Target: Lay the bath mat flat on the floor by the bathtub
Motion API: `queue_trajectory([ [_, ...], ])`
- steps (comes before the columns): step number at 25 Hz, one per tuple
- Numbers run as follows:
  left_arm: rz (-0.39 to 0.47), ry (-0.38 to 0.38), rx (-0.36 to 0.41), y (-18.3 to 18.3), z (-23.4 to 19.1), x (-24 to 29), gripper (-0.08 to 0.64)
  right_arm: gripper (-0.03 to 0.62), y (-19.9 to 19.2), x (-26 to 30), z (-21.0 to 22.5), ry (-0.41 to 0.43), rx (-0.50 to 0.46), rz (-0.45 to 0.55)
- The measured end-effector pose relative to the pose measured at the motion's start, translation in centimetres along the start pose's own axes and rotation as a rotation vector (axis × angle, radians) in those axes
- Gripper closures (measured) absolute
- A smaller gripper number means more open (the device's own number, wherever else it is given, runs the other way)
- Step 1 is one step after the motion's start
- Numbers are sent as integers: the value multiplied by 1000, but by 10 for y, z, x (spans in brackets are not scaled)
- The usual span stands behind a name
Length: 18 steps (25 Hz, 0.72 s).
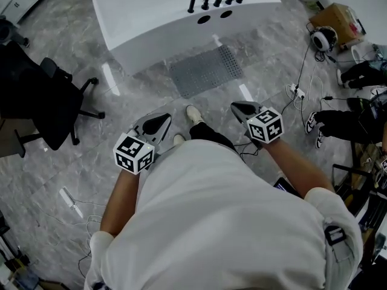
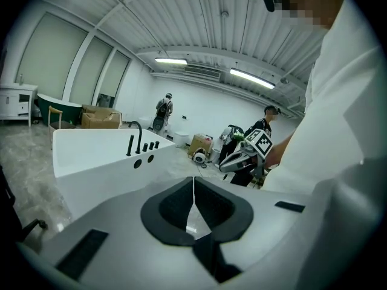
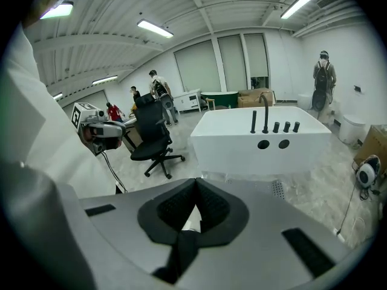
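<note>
Bath mat lies flat, lengthwise along the bathtub.

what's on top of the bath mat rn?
Nothing: the grey bath mat lies flat and bare on the floor beside the bathtub. Its far edge meets the bathtub's wall; any part tucked underneath is hidden.

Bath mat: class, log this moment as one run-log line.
grey perforated bath mat: flat on grey marble floor beside white bathtub | left gripper: shut, empty | right gripper: shut, empty
</note>
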<state>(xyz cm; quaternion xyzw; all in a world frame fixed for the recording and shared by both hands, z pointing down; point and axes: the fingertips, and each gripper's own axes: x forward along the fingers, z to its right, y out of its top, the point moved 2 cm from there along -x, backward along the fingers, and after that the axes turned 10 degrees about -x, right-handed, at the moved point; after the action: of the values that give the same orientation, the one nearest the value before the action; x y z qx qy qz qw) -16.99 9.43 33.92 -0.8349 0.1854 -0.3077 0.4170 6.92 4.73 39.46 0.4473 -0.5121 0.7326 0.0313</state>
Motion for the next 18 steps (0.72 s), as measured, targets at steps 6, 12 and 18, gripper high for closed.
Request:
queue_trajectory([
  [6,-3,-11,11,-4,10,-9,538,583,3,-8,-13,-6,-12,22],
  [12,-8,-18,10,-9,15,-11,538,583,4,-12,-24,-2,-21,37],
  [18,-24,-35,6,-18,22,-9,538,583,-1,-19,-28,-16,-17,45],
])
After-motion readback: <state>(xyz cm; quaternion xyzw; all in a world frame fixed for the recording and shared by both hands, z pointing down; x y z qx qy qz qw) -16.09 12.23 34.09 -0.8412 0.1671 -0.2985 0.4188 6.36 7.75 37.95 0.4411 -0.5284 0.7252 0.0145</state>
